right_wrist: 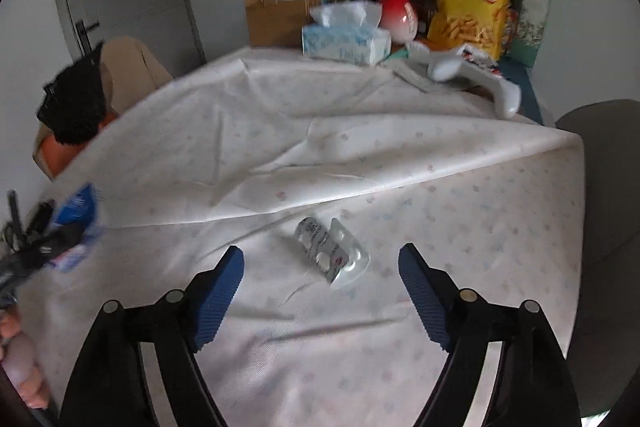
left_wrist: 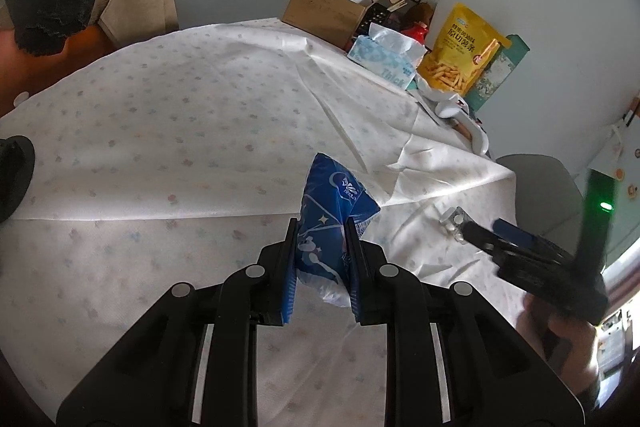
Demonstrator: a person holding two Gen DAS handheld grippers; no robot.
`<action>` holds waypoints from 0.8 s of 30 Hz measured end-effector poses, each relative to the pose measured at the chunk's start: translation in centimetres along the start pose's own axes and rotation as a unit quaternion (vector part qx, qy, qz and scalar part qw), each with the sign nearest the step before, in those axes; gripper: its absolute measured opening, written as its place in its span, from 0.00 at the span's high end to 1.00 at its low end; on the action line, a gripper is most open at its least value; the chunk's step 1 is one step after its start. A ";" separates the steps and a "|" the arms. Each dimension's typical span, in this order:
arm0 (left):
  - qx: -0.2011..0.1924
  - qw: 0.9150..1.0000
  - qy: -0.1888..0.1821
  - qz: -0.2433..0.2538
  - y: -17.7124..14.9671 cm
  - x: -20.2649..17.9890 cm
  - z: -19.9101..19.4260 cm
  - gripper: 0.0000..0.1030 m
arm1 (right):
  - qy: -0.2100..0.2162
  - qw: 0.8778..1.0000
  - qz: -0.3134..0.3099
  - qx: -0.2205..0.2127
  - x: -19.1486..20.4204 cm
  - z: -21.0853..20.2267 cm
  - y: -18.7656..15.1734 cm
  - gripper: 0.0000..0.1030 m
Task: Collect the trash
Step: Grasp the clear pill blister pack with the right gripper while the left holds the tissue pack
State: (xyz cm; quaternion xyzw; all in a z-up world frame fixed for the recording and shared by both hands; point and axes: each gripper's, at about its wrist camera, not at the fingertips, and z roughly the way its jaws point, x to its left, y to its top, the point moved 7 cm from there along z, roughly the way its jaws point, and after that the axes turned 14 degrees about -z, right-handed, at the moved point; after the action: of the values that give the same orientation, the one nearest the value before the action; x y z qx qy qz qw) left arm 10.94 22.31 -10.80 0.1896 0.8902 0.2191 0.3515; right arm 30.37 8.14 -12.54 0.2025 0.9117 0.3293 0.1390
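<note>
On the flowered tablecloth [right_wrist: 400, 155] the blister pack [right_wrist: 332, 253] lies just ahead of the spread right gripper [right_wrist: 320, 291], best straddled squarely before closing, while the blue wrapper [left_wrist: 324, 223] is pinched by the left gripper [left_wrist: 320, 259].

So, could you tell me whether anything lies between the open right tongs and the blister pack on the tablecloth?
Nothing visible does. The blister pack lies alone on the tablecloth, just ahead of the right tongs, whose jaws stand wide open. The left tongs, shut on a blue wrapper, are off to the side.
</note>
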 end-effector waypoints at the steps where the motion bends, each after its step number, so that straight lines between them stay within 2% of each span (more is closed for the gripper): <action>1: 0.000 1.000 0.001 0.001 0.0 0.0 0.0 0.80 | -0.005 1.000 -0.007 0.010 -0.1 1.0 0.1 0.21; 4: -0.001 1.000 0.003 0.002 0.1 0.2 -0.1 0.80 | -0.021 0.999 -0.015 0.030 -0.3 3.0 0.1 0.23; 7: -0.001 1.000 0.002 0.003 0.1 0.2 -0.1 0.80 | 0.000 0.999 -0.008 0.047 -0.1 4.1 -0.4 0.53; 9: -0.001 1.000 0.000 0.005 0.1 0.0 -0.3 0.80 | 0.000 0.999 0.001 0.042 0.0 3.5 -0.5 0.58; 10: -0.001 1.000 -0.002 0.008 0.1 -0.2 -0.3 0.80 | 0.005 0.999 0.008 0.038 0.0 2.9 -0.7 0.70; 14: 0.003 1.000 -0.011 0.016 -0.5 -1.3 -0.3 0.80 | 0.006 1.000 0.009 0.023 0.4 0.5 -1.4 0.76; 24: 0.023 0.998 -0.039 0.050 -3.5 -5.5 -0.4 0.80 | 0.010 1.000 0.027 -0.010 0.3 -5.5 -4.0 0.77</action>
State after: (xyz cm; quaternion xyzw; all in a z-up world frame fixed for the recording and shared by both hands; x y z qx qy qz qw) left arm 13.76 16.58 -9.45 0.2502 0.8701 0.2077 0.3703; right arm 26.87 2.50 -11.09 0.2221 0.9040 0.3440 0.1231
